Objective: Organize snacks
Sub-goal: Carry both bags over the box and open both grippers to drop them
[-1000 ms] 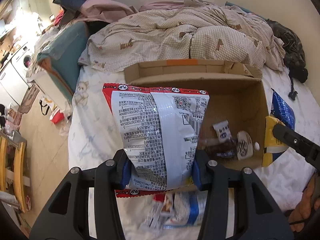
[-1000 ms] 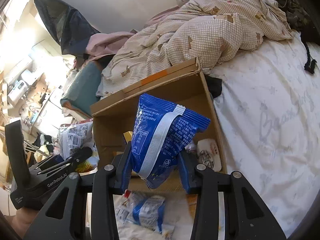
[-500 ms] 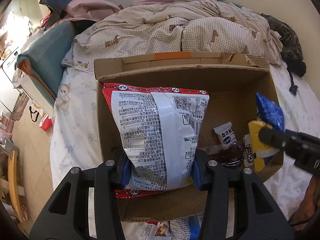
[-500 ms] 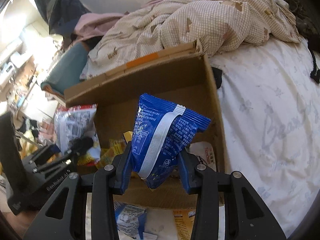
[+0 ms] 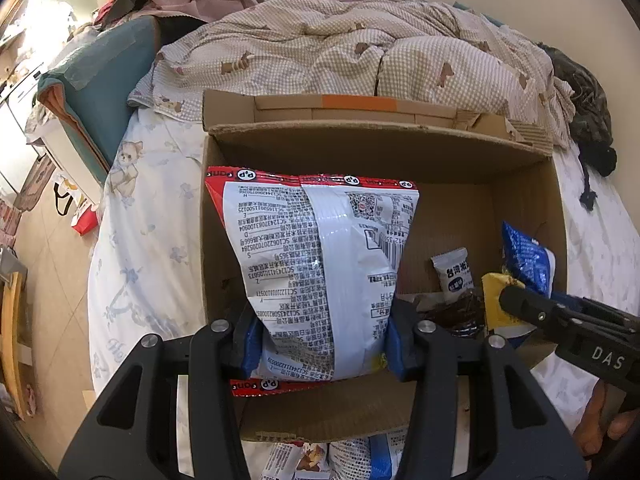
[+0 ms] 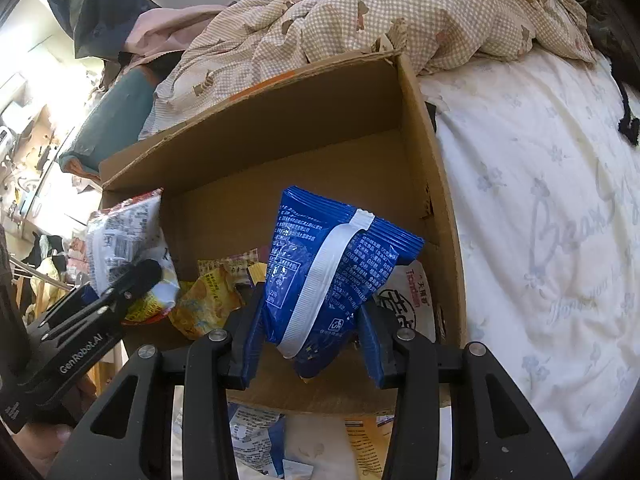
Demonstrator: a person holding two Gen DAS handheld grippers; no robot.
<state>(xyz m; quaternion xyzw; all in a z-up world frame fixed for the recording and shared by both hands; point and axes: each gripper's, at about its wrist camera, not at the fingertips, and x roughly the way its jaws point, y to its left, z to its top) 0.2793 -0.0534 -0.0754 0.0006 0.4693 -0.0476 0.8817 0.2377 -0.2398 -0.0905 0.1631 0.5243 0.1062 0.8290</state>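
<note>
An open cardboard box stands on the bed. My left gripper is shut on a large white bag with red edges, held upright over the box's left half. The right gripper is shut on a blue bag with a white seam, held above the box's right half near its side wall. Each view shows the other gripper: the right one with the blue bag, the left one with the white bag. On the box floor lie a small white packet, a dark brown packet, a yellow packet and a white pack.
More snack packets lie on the sheet in front of the box's near wall. A checked quilt is bunched behind the box. A teal cushion stands at the bed's left edge, dark clothing at the right. A person's hand shows at lower right.
Both grippers have sunk and moved forward with their bags, from in front of the box to over its opening. The loose packets on the sheet have slid toward the bottom edge.
</note>
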